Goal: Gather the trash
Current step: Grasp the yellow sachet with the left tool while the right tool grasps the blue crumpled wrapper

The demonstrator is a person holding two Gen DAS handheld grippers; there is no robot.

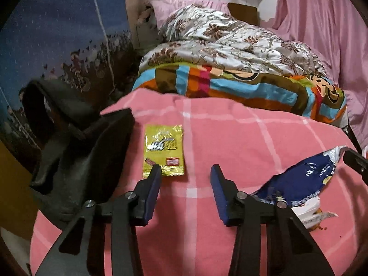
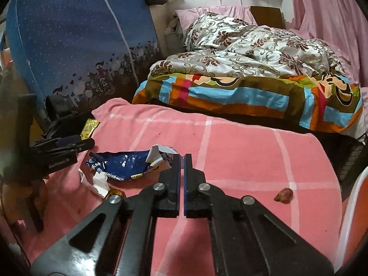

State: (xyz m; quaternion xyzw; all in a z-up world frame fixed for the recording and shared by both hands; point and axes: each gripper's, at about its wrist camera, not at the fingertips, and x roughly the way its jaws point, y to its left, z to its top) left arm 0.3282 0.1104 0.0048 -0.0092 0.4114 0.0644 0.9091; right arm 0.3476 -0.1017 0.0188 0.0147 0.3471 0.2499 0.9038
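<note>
Our left gripper (image 1: 185, 172) has its fingers apart and empty over the pink blanket (image 1: 253, 138), one tip at the lower edge of the yellow packet (image 1: 163, 153). Our right gripper (image 2: 182, 158) has fingers together, holding nothing, just beside the torn blue wrapper (image 2: 122, 164). Both look light, thin, crinkly and probably slick, so we judge an edge pinch best.

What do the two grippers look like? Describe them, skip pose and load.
Both are matte black linkage frames with slotted arms and round silver pivot pins. The left gripper has two flat fingers faced with dark blue pads. The right gripper has the same build, its blue pads ribbed along the edge. In the right view, the left gripper's body carries small white lettering, too small to read. No cables, hands or sleeves show.
</note>
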